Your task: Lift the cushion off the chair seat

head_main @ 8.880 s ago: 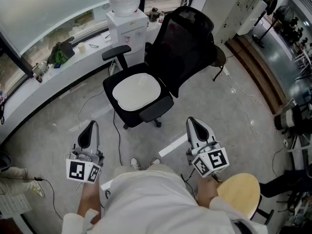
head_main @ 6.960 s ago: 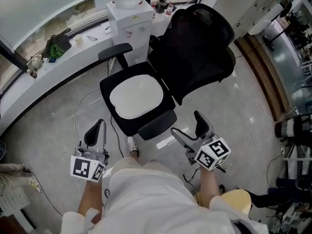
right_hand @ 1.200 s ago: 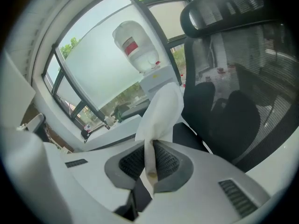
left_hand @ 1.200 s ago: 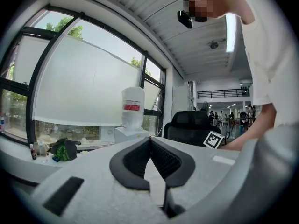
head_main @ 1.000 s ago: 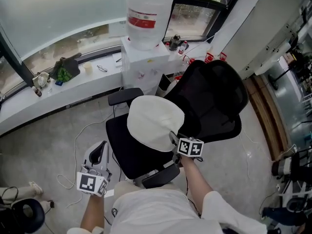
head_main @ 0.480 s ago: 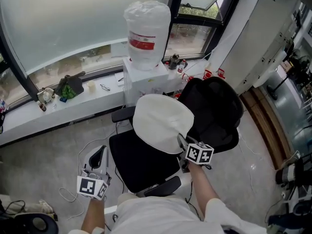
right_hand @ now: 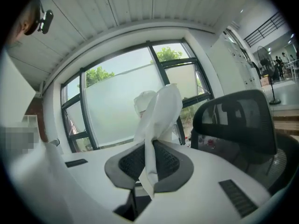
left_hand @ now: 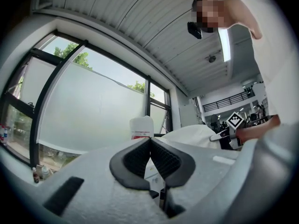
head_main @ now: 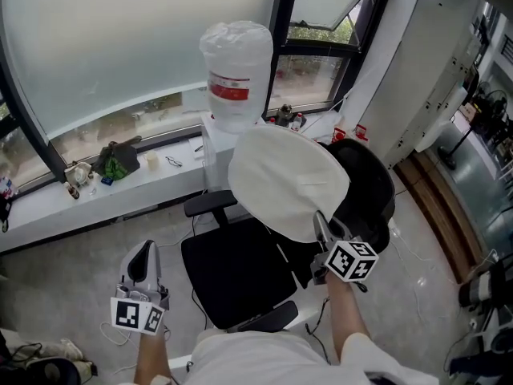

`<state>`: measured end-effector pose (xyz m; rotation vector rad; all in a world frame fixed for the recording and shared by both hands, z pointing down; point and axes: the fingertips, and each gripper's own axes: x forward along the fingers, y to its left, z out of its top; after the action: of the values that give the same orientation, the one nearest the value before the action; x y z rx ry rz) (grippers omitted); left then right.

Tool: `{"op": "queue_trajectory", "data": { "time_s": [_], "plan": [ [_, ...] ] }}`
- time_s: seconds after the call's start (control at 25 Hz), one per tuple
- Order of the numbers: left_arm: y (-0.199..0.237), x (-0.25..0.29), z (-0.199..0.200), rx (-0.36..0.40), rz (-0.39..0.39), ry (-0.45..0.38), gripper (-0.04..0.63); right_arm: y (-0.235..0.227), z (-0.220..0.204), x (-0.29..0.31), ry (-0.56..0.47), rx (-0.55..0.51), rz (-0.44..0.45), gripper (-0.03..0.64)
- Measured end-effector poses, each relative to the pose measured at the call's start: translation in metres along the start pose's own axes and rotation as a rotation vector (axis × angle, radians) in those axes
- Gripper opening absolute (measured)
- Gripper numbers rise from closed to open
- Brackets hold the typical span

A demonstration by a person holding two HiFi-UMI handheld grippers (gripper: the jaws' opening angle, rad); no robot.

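Nearest the viewer, the left gripper point(head_main: 144, 252) hangs low at the person's left side, over the floor point(head_main: 72, 271) and beside the chair. In its own view its fingers point(left_hand: 166, 160) are pressed together with nothing between them (an idle tool at this stage). The chair seat point(head_main: 236, 271) lies bare and black between the two grippers, with one armrest point(head_main: 210, 204) at its far left edge.

Just beyond the seat, the right gripper point(head_main: 322, 228) is raised above the seat's right side. Its fingers are nearly together, pinched on a thin fold at the cushion's edge; the right gripper view shows the pale fabric clamped between the two ribbed pads, with a small tail hanging below them.

The cushion point(head_main: 288, 183) is wholly off the seat and touches nothing else that can be seen. From the fingers it extends up and away to the left, its broad oval face turned towards the head camera. It is held only at its near lower edge, so nearly all of it stands beyond the grip. Any further carrying therefore falls to the right hand; the left gripper is well apart from the cushion.

Behind the cushion stands the black mesh chair back point(head_main: 370, 184). Farther still are a wrapped water bottle point(head_main: 235, 74) and the cluttered window ledge point(head_main: 160, 171). The lift itself appears complete.
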<state>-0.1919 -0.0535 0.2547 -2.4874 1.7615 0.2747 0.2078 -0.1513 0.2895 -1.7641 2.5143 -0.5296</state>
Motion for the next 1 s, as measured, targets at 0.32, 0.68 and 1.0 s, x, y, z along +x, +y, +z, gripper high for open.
{"op": "queue_trajectory", "data": {
  "time_s": [0.32,0.68,1.0],
  "plan": [
    [0.005,-0.006,0.026,0.041,0.031,-0.041,0.017,-0.013,0.050,-0.041,-0.121,-0.076,-0.052,0.032],
    [0.013,-0.015,0.032,0.047,0.085,-0.025,0.017,-0.026,0.072,-0.087,-0.213,-0.072,-0.113,0.034],
    [0.009,-0.005,0.035,0.056,0.075,-0.027,0.017,-0.025,0.073,-0.109,-0.240,-0.095,-0.159,0.034]
  ]
}}
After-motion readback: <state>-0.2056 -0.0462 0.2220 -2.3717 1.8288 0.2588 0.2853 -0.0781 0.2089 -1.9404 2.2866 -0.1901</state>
